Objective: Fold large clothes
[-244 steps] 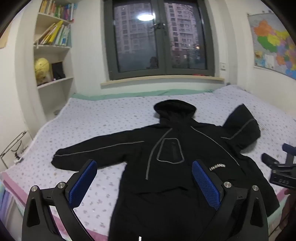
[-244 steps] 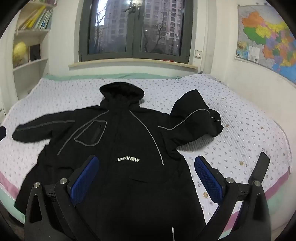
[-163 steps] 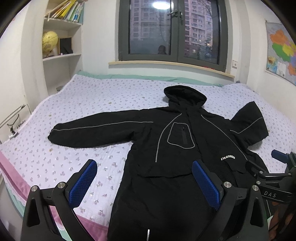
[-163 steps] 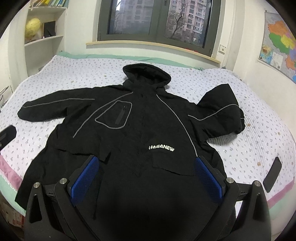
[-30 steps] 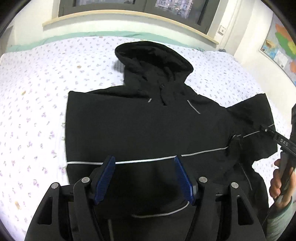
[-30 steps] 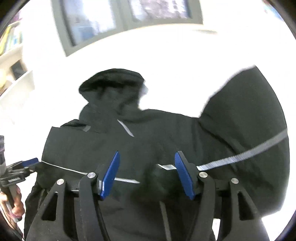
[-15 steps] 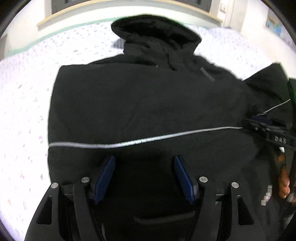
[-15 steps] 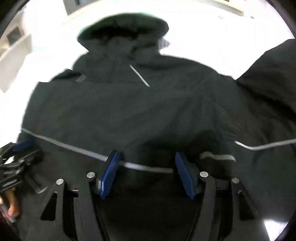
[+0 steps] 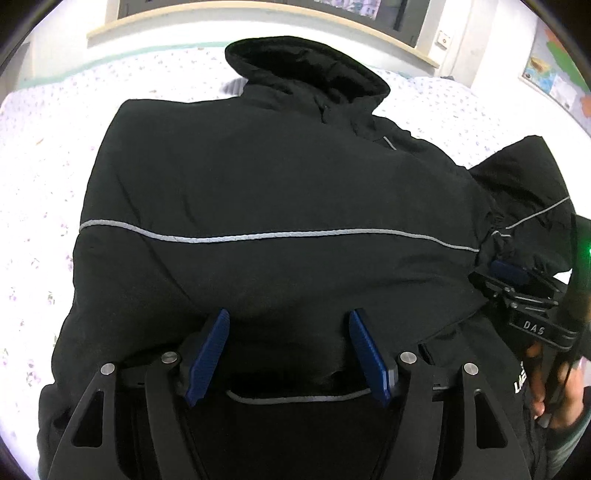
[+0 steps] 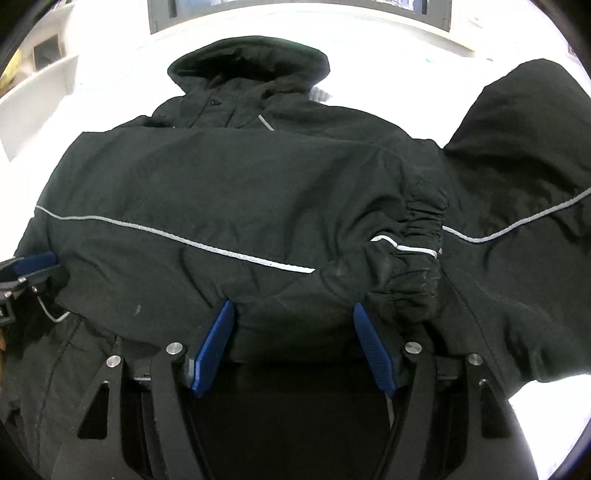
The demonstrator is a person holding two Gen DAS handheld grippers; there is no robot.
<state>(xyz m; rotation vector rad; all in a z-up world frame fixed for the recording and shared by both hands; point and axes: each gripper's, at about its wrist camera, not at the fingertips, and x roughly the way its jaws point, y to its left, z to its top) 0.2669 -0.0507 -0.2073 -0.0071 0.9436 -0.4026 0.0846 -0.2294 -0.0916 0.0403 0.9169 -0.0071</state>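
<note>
Left claw (image 9: 288, 350): blue pads (image 9: 208, 354) stand apart with a fold of the jacket (image 9: 258, 184) bunched between them. Whether the pads press the cloth cannot be told.

Right claw (image 10: 293, 343): its jaws are opening. The lower edge of the folded sleeve (image 10: 258, 206) lies between the blue pads (image 10: 373, 350), and the pads do not visibly pinch it.

In the left view the right claw shows at 3 o'clock, at the sleeve's cuff end, with a person's hand (image 9: 554, 384) on its grip at 4 o'clock. In the right view the left claw shows at 9 o'clock, against the sleeve's other end.

Jacket: black, hooded, lying flat on the bed (image 9: 40, 177). One sleeve is folded across the chest, its grey piping (image 9: 258, 236) running from 9 to 3 o'clock. The gathered cuff (image 10: 421, 236) sits just beyond the right claw at 2 o'clock. The hood (image 9: 306, 70) lies at 12 o'clock in both views. The other sleeve (image 10: 524, 147) spreads outward at 2 o'clock in the right view.

Bed: white cover with a small floral print, visible around the jacket from 9 to 1 o'clock. A window sill (image 9: 258, 20) runs beyond it at 12 o'clock.
</note>
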